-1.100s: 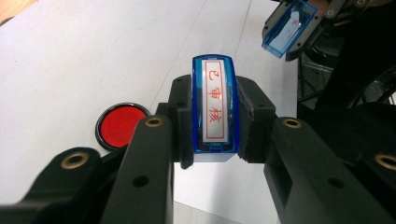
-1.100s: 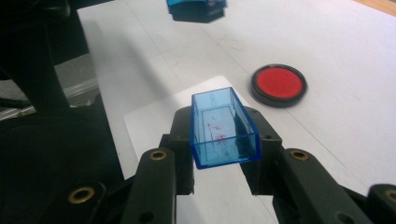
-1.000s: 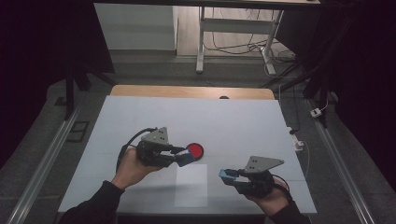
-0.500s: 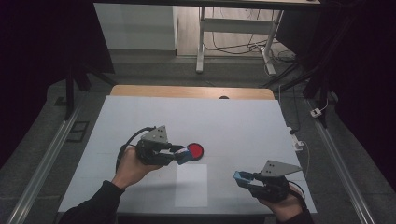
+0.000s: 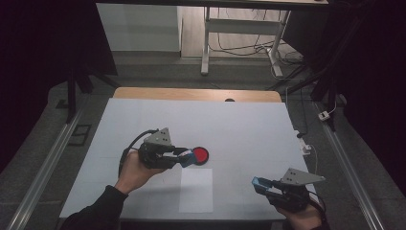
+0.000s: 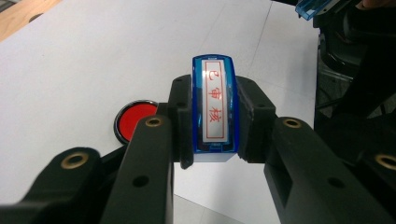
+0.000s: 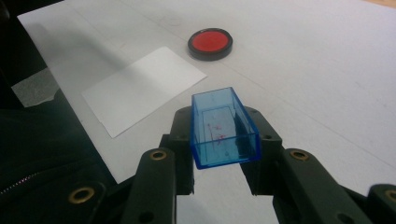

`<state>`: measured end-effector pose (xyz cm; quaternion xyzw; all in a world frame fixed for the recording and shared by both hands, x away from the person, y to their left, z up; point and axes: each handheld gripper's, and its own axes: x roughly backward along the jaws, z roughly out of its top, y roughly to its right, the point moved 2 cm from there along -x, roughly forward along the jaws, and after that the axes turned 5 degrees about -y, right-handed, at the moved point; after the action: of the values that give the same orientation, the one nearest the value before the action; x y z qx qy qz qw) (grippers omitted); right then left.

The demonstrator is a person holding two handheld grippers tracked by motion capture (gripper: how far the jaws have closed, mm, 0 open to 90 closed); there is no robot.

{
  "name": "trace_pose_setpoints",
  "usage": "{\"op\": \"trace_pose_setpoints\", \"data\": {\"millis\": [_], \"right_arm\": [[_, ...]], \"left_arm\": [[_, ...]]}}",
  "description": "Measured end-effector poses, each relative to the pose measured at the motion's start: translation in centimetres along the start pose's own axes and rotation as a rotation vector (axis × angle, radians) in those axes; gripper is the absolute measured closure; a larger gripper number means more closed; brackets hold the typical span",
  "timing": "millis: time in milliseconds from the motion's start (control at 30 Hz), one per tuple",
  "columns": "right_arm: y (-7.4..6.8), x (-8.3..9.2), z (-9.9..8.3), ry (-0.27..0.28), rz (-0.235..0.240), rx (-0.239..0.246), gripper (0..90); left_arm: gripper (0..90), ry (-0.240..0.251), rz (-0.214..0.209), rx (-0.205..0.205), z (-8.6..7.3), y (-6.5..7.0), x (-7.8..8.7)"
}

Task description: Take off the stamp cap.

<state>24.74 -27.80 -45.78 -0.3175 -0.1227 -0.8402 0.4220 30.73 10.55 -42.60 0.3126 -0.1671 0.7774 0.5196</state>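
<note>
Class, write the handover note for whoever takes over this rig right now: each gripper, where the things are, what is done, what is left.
Left gripper: shut on the stamp, its red-lettered face bared, held close to the ink pad.
Right gripper: shut on the stamp's blue cap, held low over the table's near right part.
Paper: lies flat on the table near the front edge, between the two hands; no print on it.
Done: cap is off the stamp.
Left, probably: ink the stamp on the pad, press it on the paper, recap.
</note>
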Motion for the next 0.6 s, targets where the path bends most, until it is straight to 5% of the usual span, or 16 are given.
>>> {"op": "trace_pose_setpoints", "data": {"millis": [600], "right_arm": [[0.7,1.0,-1.4,-0.018,-0.002,-0.069,68.1]], "left_arm": [[70.6,-0.004,0.013,0.010,-0.1,-0.2,-0.2]]}}
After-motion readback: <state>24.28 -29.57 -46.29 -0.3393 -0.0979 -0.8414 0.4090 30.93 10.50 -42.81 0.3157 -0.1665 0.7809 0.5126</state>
